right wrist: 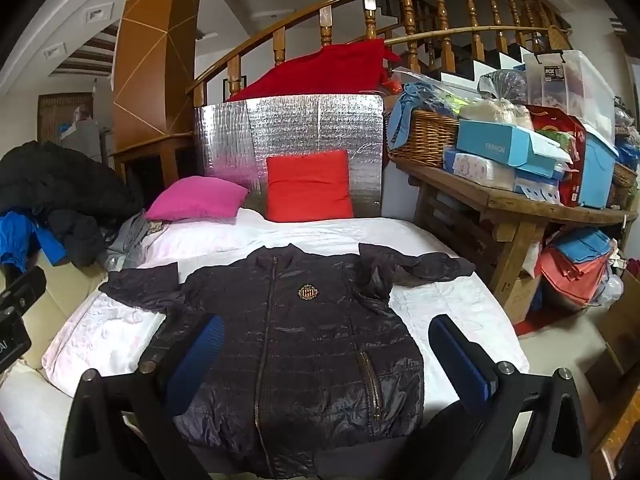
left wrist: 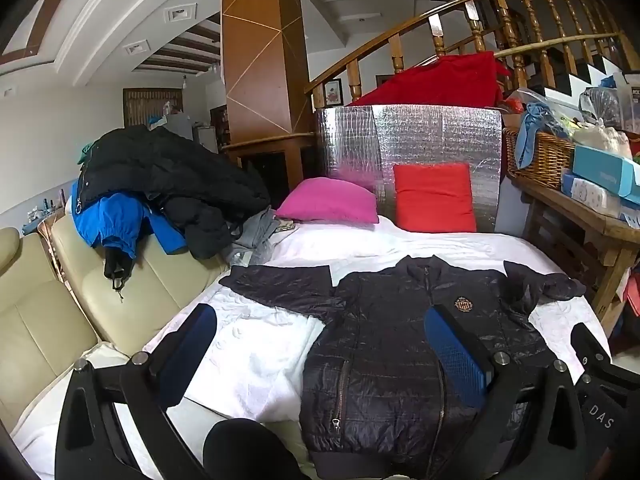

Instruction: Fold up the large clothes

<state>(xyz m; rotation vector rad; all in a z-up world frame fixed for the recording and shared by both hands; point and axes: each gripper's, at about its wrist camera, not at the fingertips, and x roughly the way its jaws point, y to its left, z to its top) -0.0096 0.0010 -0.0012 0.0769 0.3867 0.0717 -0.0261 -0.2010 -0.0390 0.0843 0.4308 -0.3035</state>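
Hovering nearest the lens, the left gripper (left wrist: 320, 344) stands with its blue-padded fingers (left wrist: 456, 354) wide apart and nothing between them; the right gripper (right wrist: 326, 354) shows the same, spread wide and holding nothing. Both point slightly downward over the near edge of the bed (right wrist: 448, 300).

Directly beyond, the dark quilted jacket (right wrist: 304, 340) lies flat on the white bed cover, front side up, zip closed, hem toward the grippers and collar at 12 o'clock. A gold-and-red crest (right wrist: 307, 291) sits on the chest. From the right wrist view, one sleeve (right wrist: 144, 284) extends toward 10 o'clock and lies flat; the other sleeve (right wrist: 416, 266) runs toward 2 o'clock and is crumpled and twisted near the shoulder. No gripper touches the garment.

At 9 o'clock in the left wrist view, a cream sofa (left wrist: 120, 280) adjoins the bed, carrying a heap of black and blue coats (left wrist: 160, 184).

Farther back, a pink cushion (right wrist: 198, 198) lies at 11 o'clock and a red cushion (right wrist: 308, 186) leans upright at 12 o'clock against a silver foil panel (right wrist: 296, 128).

At 2 o'clock, a wooden worktop (right wrist: 520, 204) holds a wicker basket (right wrist: 424, 136), blue boxes (right wrist: 504, 146) and bags. A wooden stair railing (right wrist: 400, 12) rises behind.
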